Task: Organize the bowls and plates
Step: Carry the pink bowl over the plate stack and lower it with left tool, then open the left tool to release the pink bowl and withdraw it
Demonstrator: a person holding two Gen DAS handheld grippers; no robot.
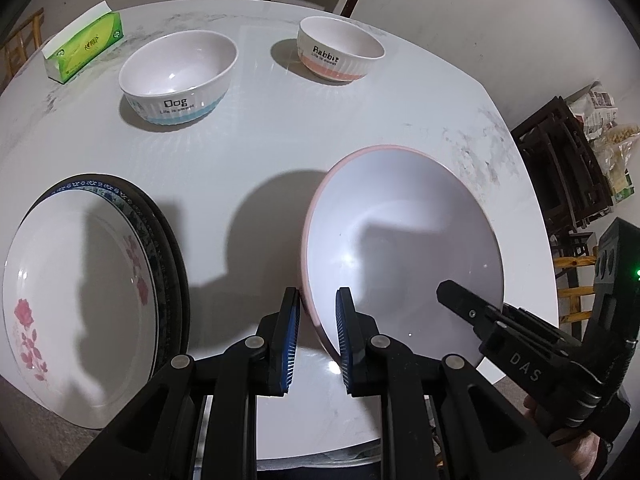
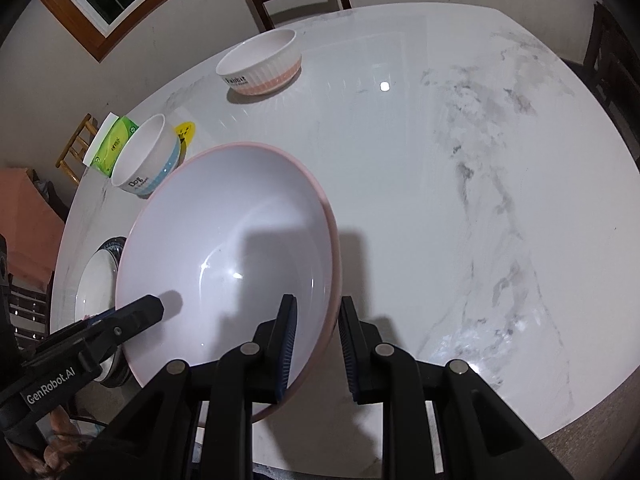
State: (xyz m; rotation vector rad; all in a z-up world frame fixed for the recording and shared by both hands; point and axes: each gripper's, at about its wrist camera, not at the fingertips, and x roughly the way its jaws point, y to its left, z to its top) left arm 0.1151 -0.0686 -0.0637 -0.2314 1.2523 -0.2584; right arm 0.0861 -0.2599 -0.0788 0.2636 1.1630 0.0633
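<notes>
We have the pink-rimmed plate tilted up off the marble table, caught by its rim on two sides. Our left gripper pinches the near-left edge, one blue pad outside the rim and the other inside the well. Our right gripper does the same on the plate's near-right edge; both sets of jaws stand narrow, closed on the rim.

The plate looks like glazed ceramic or melamine: stiff, smooth and glossy, so we judge it slippery under the pads and liable to chip if it drops. Its deep, broad well suggests some weight, which makes a two-sided rim hold the sensible one, with the pads seated well over the lip.

Just to the left lies the stack of plates, a rose-patterned plate on top of darker, blue-bordered ones, probably where this plate belongs. Farther off stand the "Dog" bowl with its blue base and, to its right, the "Rabbit" bowl with a pink base, well apart from each other. A green tissue box sits at the far left, and chairs ring the table.
</notes>
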